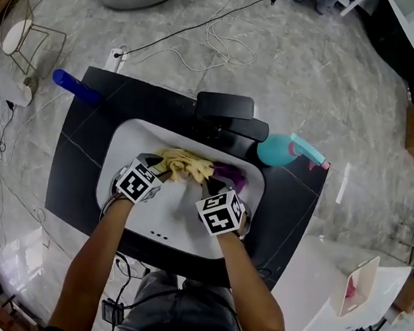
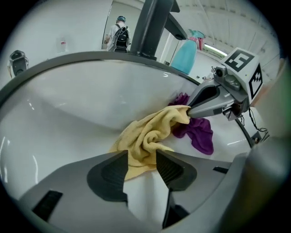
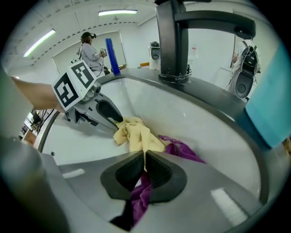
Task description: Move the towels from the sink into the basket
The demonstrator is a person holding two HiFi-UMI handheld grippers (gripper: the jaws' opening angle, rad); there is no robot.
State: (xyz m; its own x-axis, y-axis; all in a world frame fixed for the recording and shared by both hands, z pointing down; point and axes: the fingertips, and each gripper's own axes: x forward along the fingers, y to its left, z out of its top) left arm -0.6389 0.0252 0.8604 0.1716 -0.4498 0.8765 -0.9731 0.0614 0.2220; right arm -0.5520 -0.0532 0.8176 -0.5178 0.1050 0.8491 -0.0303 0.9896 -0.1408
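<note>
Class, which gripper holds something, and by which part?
The right gripper pinches the yellow towel by its edge, purple towel caught too; the left gripper is open around that towel.

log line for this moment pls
stage: both towels in sink | left gripper: open, yellow towel between fingers | right gripper: shut on yellow towel, purple towel also between fingers

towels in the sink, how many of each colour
yellow towel: 1
purple towel: 1
total: 2
</note>
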